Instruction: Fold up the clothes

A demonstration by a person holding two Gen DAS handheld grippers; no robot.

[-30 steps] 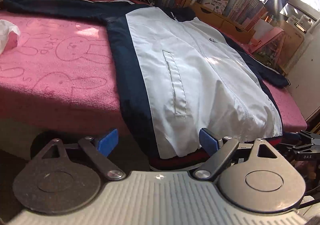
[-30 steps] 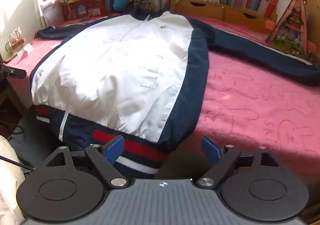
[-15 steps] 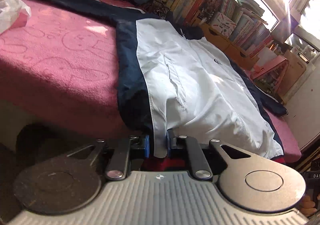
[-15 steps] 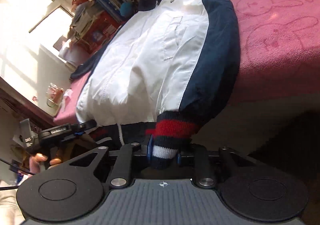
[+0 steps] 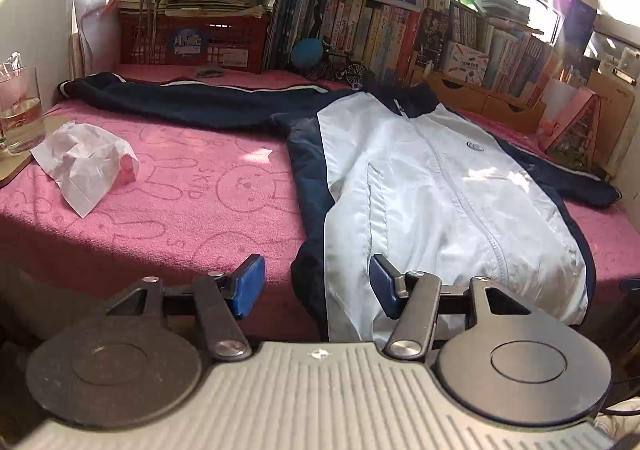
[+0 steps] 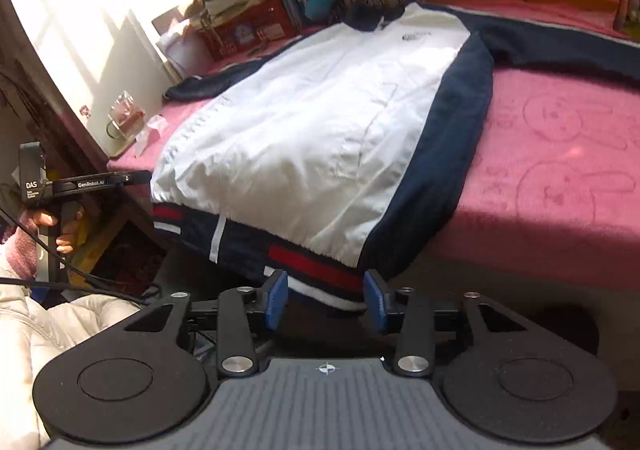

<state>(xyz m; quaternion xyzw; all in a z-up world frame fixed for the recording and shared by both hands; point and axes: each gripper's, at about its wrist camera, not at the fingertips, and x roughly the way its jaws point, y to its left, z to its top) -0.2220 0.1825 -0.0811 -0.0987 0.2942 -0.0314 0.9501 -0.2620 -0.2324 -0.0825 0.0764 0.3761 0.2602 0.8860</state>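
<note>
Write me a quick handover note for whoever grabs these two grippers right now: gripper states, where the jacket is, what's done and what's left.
Left gripper: open, holding nothing, at the jacket's hem edge.
Right gripper: open, holding nothing, the striped hem just ahead between its fingers.
Jacket: lying front up on the pink towel, zipped, both sleeves spread out sideways, hem hanging over the near edge.
Done: jacket laid out flat; no fold made.
Left: fold the sleeves in, then fold the body.
</note>
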